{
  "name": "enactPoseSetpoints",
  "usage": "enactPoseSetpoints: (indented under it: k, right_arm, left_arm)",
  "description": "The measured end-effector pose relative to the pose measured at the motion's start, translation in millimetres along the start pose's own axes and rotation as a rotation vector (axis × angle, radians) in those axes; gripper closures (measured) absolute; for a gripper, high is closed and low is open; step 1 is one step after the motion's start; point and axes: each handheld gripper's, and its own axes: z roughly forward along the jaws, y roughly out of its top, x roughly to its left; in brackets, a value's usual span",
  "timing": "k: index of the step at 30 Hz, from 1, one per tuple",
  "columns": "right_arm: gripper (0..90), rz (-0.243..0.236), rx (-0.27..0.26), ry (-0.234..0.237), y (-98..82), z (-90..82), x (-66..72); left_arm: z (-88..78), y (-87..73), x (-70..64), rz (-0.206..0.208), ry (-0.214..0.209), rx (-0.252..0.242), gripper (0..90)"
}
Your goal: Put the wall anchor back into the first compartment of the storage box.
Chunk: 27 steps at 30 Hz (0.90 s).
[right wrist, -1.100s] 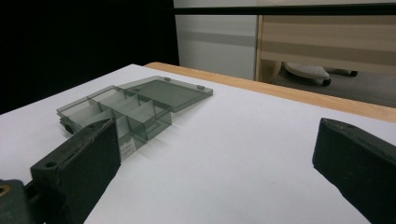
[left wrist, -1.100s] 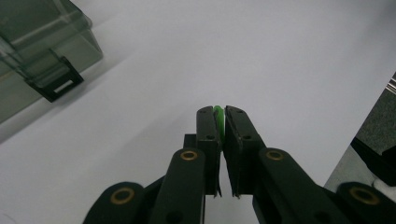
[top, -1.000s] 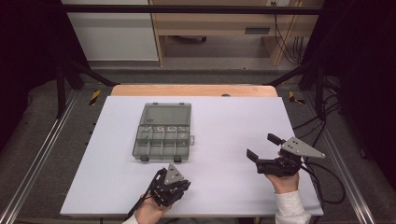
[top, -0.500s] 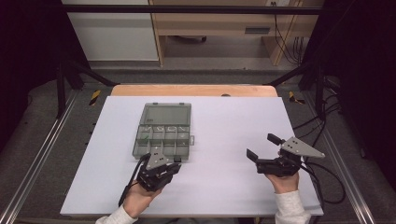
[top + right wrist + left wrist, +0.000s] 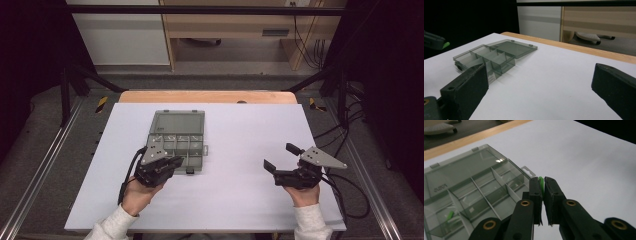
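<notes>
Table: a wide white table (image 5: 235, 200) with a bare wooden strip along its far edge.
Box: a clear grey plastic compartment box (image 5: 178, 142) lies flat on the white top, left of the middle, its hinged lid (image 5: 179, 122) folded open and lying flat on the far side. The tray half is nearest the person, split by white dividers into small compartments. In the left gripper view a short green piece (image 5: 449, 215) lies in one compartment at the lower left.
Right gripper: the black right gripper (image 5: 282, 161) is held above the table's right side, well apart from the box. Its fingers (image 5: 466, 87) are spread wide with nothing between them; bare table shows in the gap.
Left gripper: the black left gripper (image 5: 176, 161) is at the near left corner of the box's tray, over its near edge in the high view. Its fingers (image 5: 535, 192) are pressed almost together, pinching a small thing.
Small thing: a thin bright green ring-like piece (image 5: 540, 185) is clamped edge-on between the left fingers, only its curved top rim showing above the pads. It hangs above the table just beside the tray's near corner with the hanging tab (image 5: 528, 171). Its full shape cannot be told.
</notes>
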Motion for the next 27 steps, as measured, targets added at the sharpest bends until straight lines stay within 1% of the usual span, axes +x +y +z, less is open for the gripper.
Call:
enactPoseSetpoints:
  k: [3,9,13,15,16,17,18,23,27]
  right_arm:
    - [1.4,-0.004,0.0,-0.001,-0.1,0.3,-0.2]
    - [1.4,-0.001,0.0,-0.002,0.3,-0.6,-0.5]
    - [1.4,-0.003,0.001,-0.002,0.1,-0.1,-0.5]
    - [1.4,-0.004,0.001,-0.001,0.0,0.0,-0.5]
    - [1.5,-0.002,0.001,-0.001,0.1,-0.1,-0.4]
    - [1.4,-0.003,0.001,-0.001,0.1,-0.1,-0.6]
    - [1.4,0.0,0.004,-0.002,0.2,-0.2,-0.4]
    - [1.4,0.002,0.001,0.001,0.2,-0.4,-0.3]
    - [1.4,0.0,0.001,-0.002,0.0,0.2,-0.4]
  left_arm:
    - [1.7,3.7,10.0,0.004,0.011,-0.002,83.6]
    - [8.5,6.9,34.8,-0.025,0.039,0.003,83.6]
    - [12.4,7.0,49.9,-0.034,0.059,-0.001,83.6]
    - [14.0,7.0,56.3,-0.047,0.063,-0.01,83.6]
    - [14.1,7.1,59.9,-0.046,0.064,-0.008,83.6]
    - [14.8,7.2,62.4,-0.058,0.067,-0.018,83.6]
    - [15.3,7.3,65.2,-0.062,0.07,-0.02,83.6]
    - [19.2,7.0,77.2,-0.066,0.097,-0.011,83.6]
    - [22.5,4.3,85.5,-0.07,0.111,-0.002,83.6]
